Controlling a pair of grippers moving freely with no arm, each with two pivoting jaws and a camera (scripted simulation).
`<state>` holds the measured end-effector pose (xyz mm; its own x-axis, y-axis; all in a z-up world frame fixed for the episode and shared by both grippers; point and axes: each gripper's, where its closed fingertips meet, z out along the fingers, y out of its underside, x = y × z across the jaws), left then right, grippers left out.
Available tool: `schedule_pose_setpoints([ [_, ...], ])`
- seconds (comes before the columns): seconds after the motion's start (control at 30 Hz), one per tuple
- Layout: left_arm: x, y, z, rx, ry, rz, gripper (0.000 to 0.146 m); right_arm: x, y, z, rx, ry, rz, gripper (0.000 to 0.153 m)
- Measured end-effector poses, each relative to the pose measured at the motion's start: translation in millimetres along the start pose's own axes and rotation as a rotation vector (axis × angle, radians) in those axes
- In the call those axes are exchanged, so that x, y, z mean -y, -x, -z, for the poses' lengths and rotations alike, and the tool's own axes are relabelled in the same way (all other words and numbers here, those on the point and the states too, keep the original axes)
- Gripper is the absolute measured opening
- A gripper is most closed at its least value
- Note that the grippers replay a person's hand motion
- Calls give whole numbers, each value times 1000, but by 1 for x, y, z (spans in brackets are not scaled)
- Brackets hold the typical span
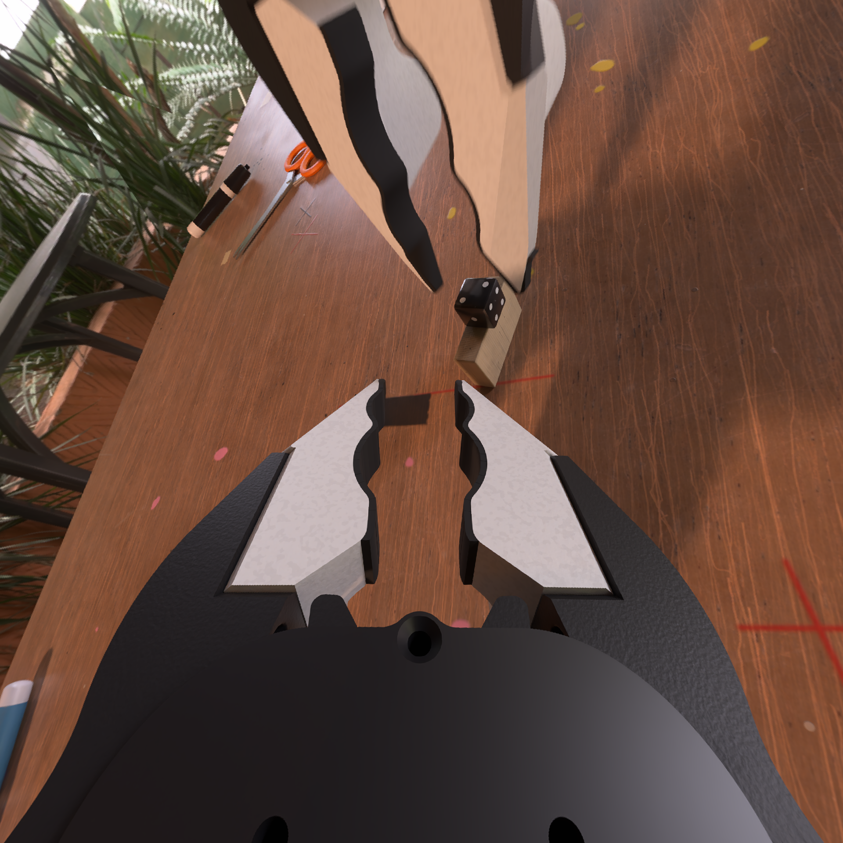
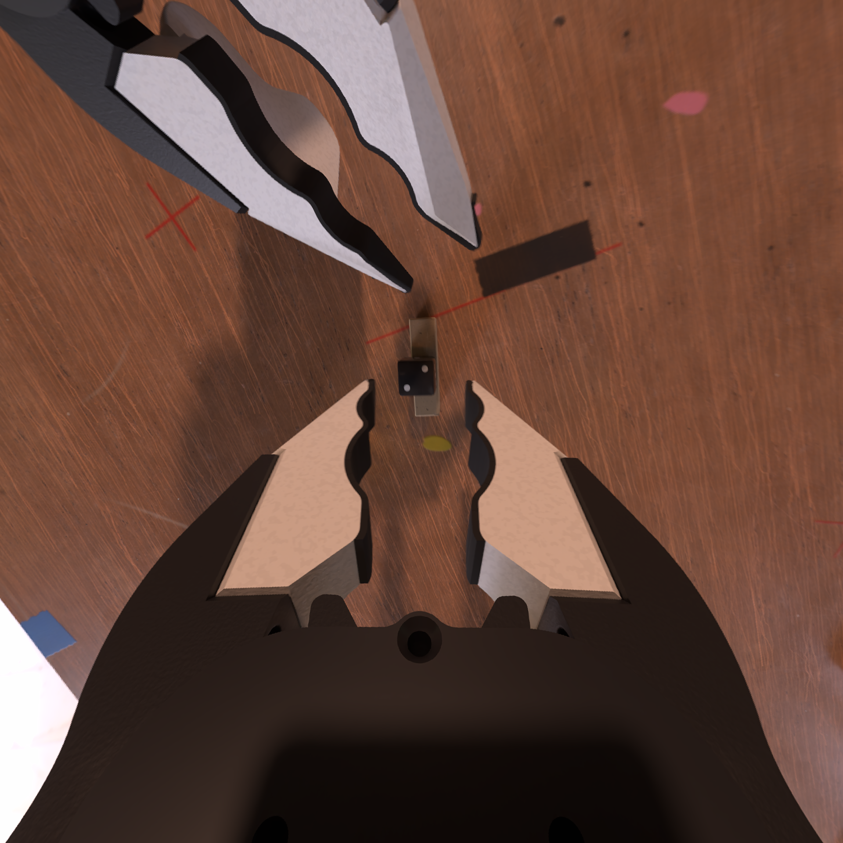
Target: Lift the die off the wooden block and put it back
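Observation:
A black die (image 1: 480, 302) with white pips sits on the top of a small wooden block (image 1: 488, 353) on the brown table, overhanging one side of it. My right gripper (image 1: 479, 285), with tan fingers, comes down from above and is open, its tips just above and to either side of the die, not touching it. In the right wrist view the die (image 2: 416, 377) and the block (image 2: 424, 337) lie just beyond my open right gripper (image 2: 419, 383). My left gripper (image 1: 419, 385), with white fingers, is open and empty, low in front of the block. It also shows in the right wrist view (image 2: 440, 264).
Orange-handled scissors (image 1: 304, 160) and a black marker (image 1: 219, 200) lie near the table's left edge. Beyond that edge are plants and a dark chair frame (image 1: 45, 292). Red cross marks (image 2: 172, 219) are drawn on the table. A blue patch (image 2: 48, 634) sits by the table's edge.

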<state>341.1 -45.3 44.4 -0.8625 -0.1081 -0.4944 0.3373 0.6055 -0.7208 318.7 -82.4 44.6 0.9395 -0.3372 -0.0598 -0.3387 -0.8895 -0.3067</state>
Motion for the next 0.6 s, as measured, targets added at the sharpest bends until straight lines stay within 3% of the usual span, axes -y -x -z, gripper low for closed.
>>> schedule_pose_setpoints([
  [0.23, 1, 10, 8, 39, -11, 37, 29, -3, -19, 34, -17, -215, -21, 52],
  [0.43, 11, 17, 14, 58, 5, 21, 30, -3, -14, 14, 7, -244, 23, 61],
  [0.6, 15, 29, 11, 36, 64, -7, 36, 7, -8, -3, 19, -249, 85, 57],
])
